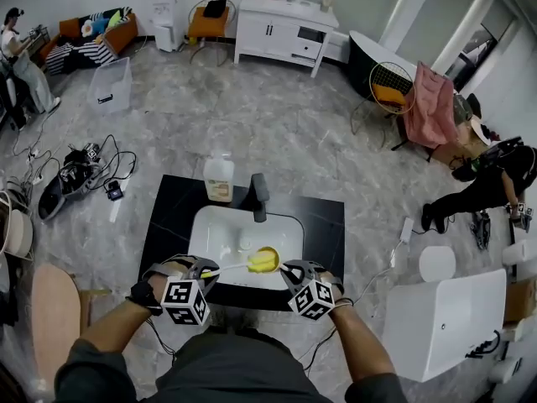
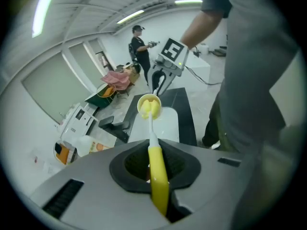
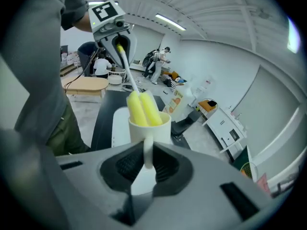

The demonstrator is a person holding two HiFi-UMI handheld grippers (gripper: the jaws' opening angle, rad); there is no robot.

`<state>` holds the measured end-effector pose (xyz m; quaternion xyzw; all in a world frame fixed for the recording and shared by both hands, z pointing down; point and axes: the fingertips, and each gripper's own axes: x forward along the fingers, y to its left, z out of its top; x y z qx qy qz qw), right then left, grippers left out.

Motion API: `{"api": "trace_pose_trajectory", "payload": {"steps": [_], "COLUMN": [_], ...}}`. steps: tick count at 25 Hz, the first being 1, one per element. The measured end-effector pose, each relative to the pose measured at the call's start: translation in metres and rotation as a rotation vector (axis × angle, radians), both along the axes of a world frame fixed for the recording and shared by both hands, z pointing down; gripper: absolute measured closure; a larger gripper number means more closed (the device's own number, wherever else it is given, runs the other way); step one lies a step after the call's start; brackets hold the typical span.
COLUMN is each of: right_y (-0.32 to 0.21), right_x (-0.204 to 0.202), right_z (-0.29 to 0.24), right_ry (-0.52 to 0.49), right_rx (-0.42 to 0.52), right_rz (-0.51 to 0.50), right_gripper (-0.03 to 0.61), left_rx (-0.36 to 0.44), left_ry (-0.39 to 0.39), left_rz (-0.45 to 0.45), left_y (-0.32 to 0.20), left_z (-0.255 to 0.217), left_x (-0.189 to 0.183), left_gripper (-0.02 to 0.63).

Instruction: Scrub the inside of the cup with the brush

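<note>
- Jaws, left gripper, lower left of centre in the head view: clamped on the yellow handle of the brush. It is angled so that the foam head sits inside the cup.
- Jaws, right gripper: clenched on the cup's handle, mouth tipped toward the brush.
- Both are held over the white basin, probably to catch drips.

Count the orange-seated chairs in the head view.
2. One chair stands left of the white cabinet at the far wall; the other chair beside the pink cloth. The cloth may hide another.
</note>
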<state>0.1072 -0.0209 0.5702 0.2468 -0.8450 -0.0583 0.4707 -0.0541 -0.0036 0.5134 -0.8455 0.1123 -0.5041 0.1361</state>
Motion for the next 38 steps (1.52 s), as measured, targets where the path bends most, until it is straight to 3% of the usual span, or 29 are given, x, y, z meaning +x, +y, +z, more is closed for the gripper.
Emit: {"api": "trace_pose_trajectory", "payload": {"steps": [6,13,21,30,32,38], "right_y": [0.020,0.042,0.017,0.033,0.037,0.016], "right_x": [-0.007,-0.016,-0.003,-0.011,-0.016,-0.014], "right_z": [0.016,0.035,0.008,0.040,0.042,0.017], "right_ry": [0.078,0.167,0.115,0.204,0.208,0.155], "right_rx": [-0.046,-0.099,-0.062,-0.122,-0.118,-0.067], "right_rz": [-0.091,-0.193,-0.117,-0.237,-0.259,-0.204], "right_gripper": [0.537,0.537,0.537,0.537,0.537,0.537], "left_rx": [0.071,0.034,-0.056,-0.135,-0.127,-0.186], "left_ry": [-0.177,-0.248,-0.246,-0.133,-0.143,-0.129], "left_rz": [0.213,0.265,0.187,0.113,0.115,0.060], "left_y": [0.012,0.003,-0.012,0.015,0.007,-0.017], "left_z": [0.014,0.030,0.039,0.041,0.039,0.035], "left_x": [0.032,0.043,0.010,0.023,0.022,0.010], "left_gripper": [0.583,0.583,0.584,0.584,0.584,0.586]}}
